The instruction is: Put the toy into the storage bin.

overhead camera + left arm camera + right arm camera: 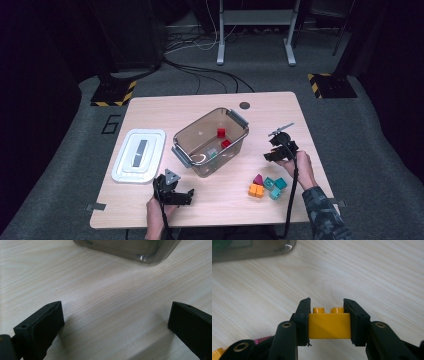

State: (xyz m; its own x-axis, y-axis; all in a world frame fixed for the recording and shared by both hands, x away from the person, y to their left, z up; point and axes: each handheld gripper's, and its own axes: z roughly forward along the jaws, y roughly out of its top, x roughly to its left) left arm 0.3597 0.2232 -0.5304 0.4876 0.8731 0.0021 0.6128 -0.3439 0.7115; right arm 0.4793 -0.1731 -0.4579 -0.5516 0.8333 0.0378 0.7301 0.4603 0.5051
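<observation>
My right gripper [326, 305] is shut on a yellow studded brick [329, 325], held a little above the wooden table [210, 197]. In the high view that gripper [271, 156] hovers right of the clear plastic bin [241, 120], above a cluster of bricks: orange [255, 190], magenta [258, 179] and teal [276, 186]. Two red bricks [221, 133] and a teal one lie inside the bin. My left gripper [186, 196] rests near the table's front edge, just below the bin's near corner; its jaws stand wide apart over bare wood [115, 315] with nothing between them.
A white bin lid [139, 154] lies flat left of the bin. The bin's near corner [147, 257] shows at the top of the left gripper view. Beyond the table are cables, a stand's feet and hazard-striped bases on grey carpet.
</observation>
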